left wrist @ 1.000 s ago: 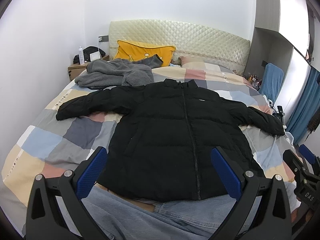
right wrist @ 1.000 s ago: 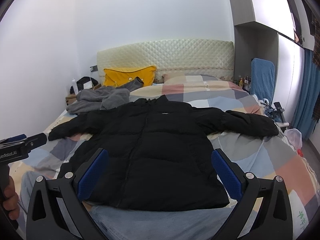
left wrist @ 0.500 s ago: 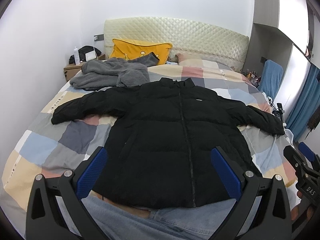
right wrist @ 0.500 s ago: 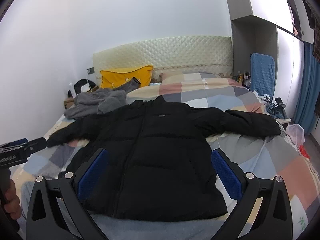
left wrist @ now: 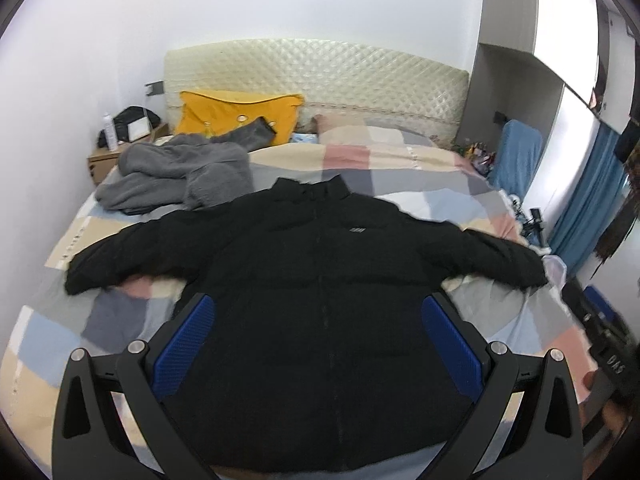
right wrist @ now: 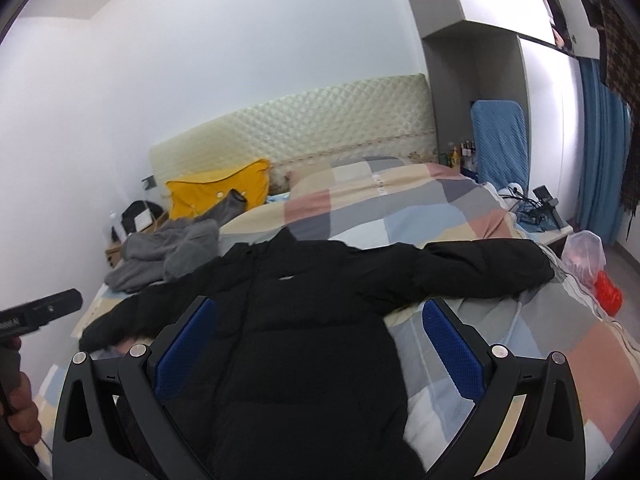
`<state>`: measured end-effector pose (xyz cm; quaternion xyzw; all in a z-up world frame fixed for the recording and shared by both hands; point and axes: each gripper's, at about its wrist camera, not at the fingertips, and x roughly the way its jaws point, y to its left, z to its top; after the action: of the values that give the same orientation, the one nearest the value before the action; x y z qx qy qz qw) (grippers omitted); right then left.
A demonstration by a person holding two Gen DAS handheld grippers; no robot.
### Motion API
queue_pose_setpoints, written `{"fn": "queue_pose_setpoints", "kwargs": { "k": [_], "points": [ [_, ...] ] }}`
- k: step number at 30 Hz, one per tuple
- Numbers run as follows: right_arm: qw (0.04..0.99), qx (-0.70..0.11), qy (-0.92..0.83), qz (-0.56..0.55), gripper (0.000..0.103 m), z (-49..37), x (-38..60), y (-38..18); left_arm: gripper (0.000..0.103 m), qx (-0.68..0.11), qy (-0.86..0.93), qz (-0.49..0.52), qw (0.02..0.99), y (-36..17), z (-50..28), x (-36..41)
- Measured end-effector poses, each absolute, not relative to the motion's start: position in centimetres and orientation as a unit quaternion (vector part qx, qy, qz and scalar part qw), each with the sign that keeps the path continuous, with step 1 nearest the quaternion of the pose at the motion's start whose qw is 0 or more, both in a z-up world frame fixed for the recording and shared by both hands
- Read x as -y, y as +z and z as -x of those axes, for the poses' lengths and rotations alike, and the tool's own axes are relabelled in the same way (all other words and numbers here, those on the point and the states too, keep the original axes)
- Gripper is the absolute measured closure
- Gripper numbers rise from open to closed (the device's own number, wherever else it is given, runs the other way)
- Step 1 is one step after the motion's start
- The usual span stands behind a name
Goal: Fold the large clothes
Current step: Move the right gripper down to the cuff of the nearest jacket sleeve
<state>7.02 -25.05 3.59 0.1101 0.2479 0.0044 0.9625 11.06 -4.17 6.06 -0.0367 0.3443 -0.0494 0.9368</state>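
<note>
A black puffer jacket (left wrist: 320, 280) lies flat on the checked bed (left wrist: 400, 160), front up, zipped, both sleeves spread out to the sides. The same jacket (right wrist: 304, 320) fills the lower middle of the right wrist view. My left gripper (left wrist: 318, 336) hovers open over the jacket's lower body, nothing between its blue pads. My right gripper (right wrist: 318, 338) is open too, above the jacket's right half, with the right sleeve (right wrist: 480, 268) stretching off ahead of it. The left gripper's body and the hand holding it show at the left edge of the right wrist view.
A crumpled grey fleece garment (left wrist: 180, 176) lies at the bed's far left, by a yellow pillow (left wrist: 236, 116). A bedside table (left wrist: 104, 160) holds a bottle and a bag. A blue chair (right wrist: 500, 140), a plastic bag (right wrist: 584, 252) and a wardrobe stand right of the bed.
Both grippers moved forward and lower over the jacket; its hem and the blue jeans below it dropped out of view. The right view has tilted and swung toward the right sleeve.
</note>
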Motion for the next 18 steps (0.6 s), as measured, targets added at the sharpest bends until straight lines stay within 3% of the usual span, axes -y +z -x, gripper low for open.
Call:
{"fn": "queue_pose_setpoints", "kwargs": {
  "k": [10, 18],
  "points": [
    [0.964, -0.240, -0.051, -0.103, 0.000, -14.6, 29.5, 2.6, 0.000, -0.347, -0.059, 0.059, 0.934, 6.8, -19.3, 5.5],
    [0.968, -0.189, -0.112, -0.122, 0.000, -20.8, 34.9, -0.5, 0.000, -0.298, -0.059, 0.057, 0.951, 4.5, -23.7, 3.6]
  ]
}}
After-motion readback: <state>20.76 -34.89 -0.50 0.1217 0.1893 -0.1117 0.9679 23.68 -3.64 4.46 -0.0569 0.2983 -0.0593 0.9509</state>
